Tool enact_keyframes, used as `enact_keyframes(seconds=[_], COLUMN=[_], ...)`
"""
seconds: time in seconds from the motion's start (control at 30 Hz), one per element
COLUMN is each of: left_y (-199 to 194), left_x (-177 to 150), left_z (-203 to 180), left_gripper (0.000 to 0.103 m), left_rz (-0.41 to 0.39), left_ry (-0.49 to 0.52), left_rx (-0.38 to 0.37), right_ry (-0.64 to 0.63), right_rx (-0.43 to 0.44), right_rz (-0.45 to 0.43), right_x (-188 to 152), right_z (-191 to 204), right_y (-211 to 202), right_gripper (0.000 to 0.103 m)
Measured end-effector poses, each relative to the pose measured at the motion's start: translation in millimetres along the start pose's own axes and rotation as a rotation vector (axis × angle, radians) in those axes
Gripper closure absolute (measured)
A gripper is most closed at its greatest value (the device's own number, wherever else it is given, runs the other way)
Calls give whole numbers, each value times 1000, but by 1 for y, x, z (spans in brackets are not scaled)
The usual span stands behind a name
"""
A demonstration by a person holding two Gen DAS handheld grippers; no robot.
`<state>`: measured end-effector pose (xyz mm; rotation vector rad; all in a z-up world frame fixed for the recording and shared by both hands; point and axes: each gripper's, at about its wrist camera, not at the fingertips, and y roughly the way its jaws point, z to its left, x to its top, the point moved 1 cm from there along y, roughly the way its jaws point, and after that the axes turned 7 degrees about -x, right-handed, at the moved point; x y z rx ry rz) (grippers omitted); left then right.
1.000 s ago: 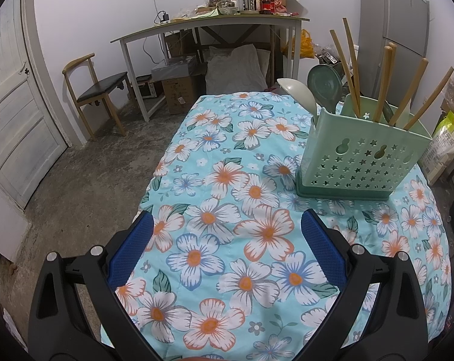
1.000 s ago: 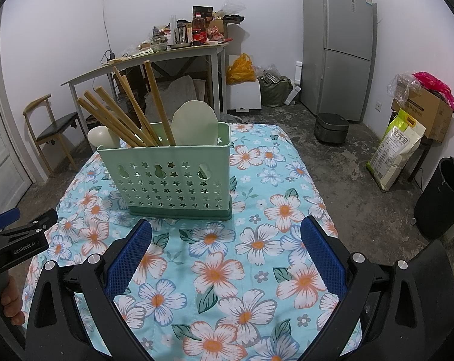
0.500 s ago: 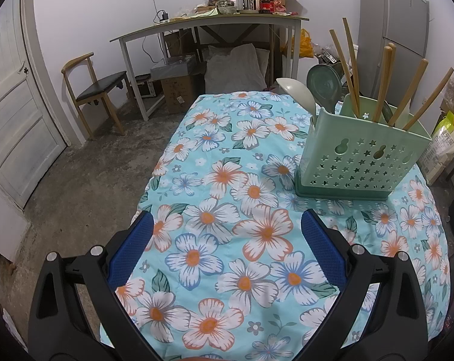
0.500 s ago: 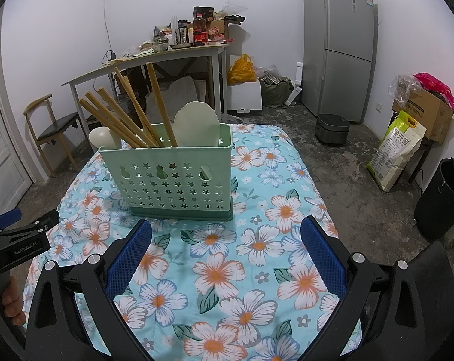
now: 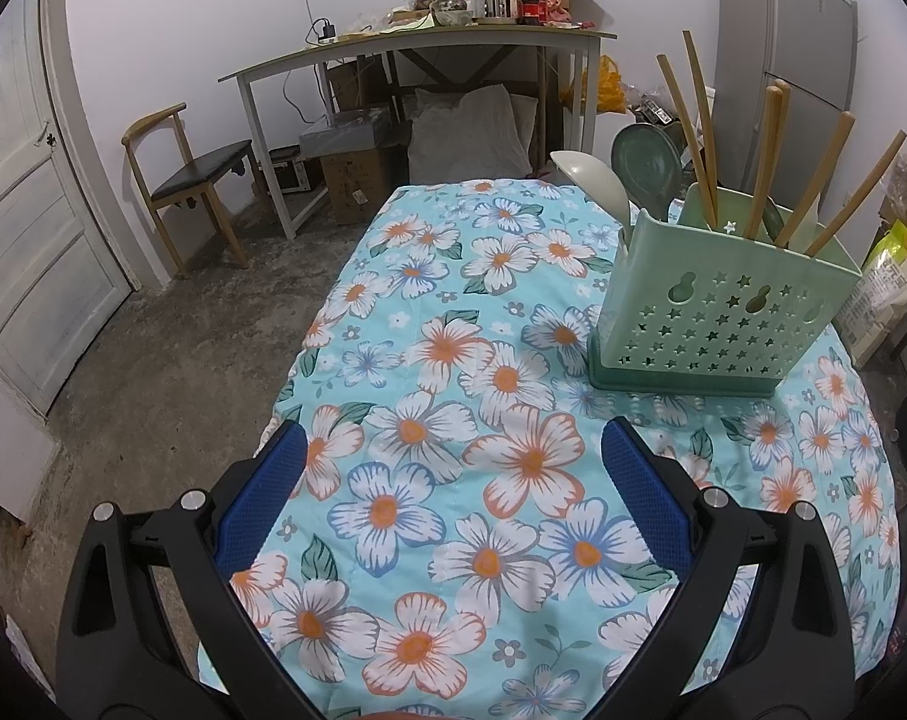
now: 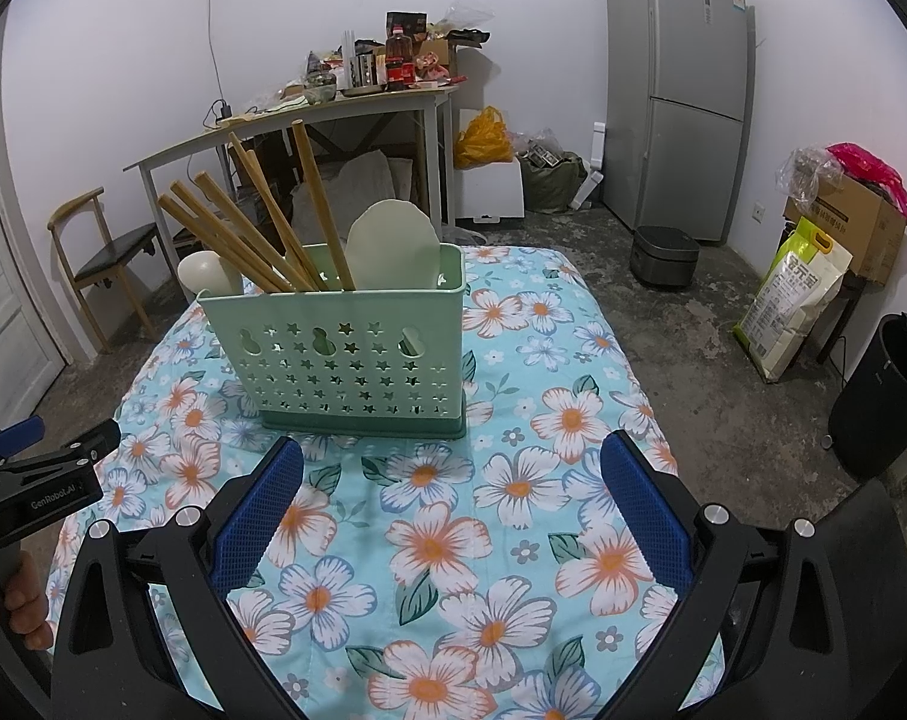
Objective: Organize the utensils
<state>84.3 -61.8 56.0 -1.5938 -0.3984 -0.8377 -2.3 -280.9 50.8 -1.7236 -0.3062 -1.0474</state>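
A pale green utensil holder [image 6: 351, 354] with star-shaped holes stands upright on the floral tablecloth [image 6: 453, 540]; it also shows at the right of the left wrist view [image 5: 717, 318]. Several wooden chopsticks [image 6: 261, 222] and two pale spoons [image 6: 393, 240] stand in it. My right gripper [image 6: 450, 501] is open and empty, just in front of the holder. My left gripper [image 5: 450, 498] is open and empty above the cloth, with the holder ahead to its right. The left gripper also shows at the left edge of the right wrist view [image 6: 51, 456].
A cluttered desk [image 5: 429, 42] and a wooden chair [image 5: 195, 180] stand beyond the table. A fridge [image 6: 681, 90], a rice cooker [image 6: 663, 255], a rice bag [image 6: 795, 294], a cardboard box [image 6: 855, 228] and a black bin [image 6: 885, 396] stand to the right. A white door [image 5: 27, 228] is at left.
Both grippers have drifted only slightly; the holder appears a little nearer in the right wrist view. Both stay open and empty.
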Motion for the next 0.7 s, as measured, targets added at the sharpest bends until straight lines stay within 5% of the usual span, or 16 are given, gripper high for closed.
enact_keyframes(seconds=[0.7], left_y=[0], left_x=[-2], left_z=[-2], left_gripper=[8], left_rz=[0], left_ry=[4], left_rx=[-4], right_ry=[1], right_rx=[-2], right_rz=[2], right_x=[-1], right_z=[0], right_y=[1], right_gripper=[6])
